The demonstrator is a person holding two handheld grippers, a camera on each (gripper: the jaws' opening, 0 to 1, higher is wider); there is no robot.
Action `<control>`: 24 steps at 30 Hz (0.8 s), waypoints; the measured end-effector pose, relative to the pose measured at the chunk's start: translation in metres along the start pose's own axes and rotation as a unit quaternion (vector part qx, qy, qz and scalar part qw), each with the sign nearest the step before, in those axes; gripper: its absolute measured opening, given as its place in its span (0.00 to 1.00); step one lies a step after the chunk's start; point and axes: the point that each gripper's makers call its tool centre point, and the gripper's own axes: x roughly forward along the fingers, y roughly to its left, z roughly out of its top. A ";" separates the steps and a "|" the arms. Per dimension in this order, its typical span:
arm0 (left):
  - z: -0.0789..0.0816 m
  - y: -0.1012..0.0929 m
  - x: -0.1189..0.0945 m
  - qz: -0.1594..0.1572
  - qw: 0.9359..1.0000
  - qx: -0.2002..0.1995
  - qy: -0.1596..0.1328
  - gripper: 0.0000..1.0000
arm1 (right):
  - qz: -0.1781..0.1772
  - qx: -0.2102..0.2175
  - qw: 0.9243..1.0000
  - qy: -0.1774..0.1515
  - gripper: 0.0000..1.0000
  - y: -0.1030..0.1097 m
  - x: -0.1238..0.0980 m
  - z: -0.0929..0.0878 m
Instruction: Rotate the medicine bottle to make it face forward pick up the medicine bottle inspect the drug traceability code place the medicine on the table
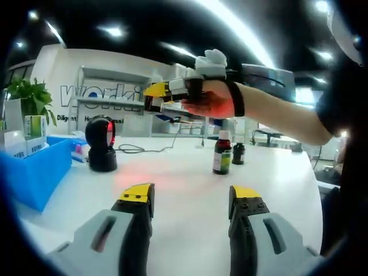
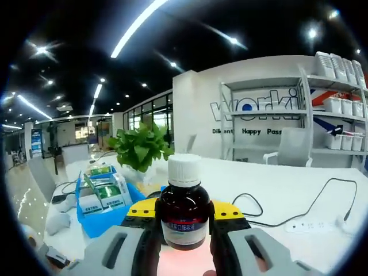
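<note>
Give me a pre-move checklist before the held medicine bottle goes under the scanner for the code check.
1. Grip: right gripper is shut on the medicine bottle, a jaw on each side: ok.
2. Bottle upright, white cap on top: ok.
3. Label facing the right gripper view: ok; traceability code readable: cannot tell, print too small.
4. Barcode scanner on the white table, red light glowing: ok.
5. Left gripper open, low over the table, holding nothing: ok.
6. Two other bottles stand to the side of the scanner, apart from it: ok.
</note>
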 end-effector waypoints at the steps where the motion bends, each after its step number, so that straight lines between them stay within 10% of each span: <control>1: 0.000 0.000 0.000 0.000 1.000 0.000 0.000 0.43 | -0.003 0.002 1.000 -0.002 0.28 0.000 -0.002 0.000; 24: 0.001 -0.003 0.001 0.001 1.000 0.009 0.000 0.43 | -0.078 0.014 0.997 -0.015 0.28 0.017 -0.053 -0.045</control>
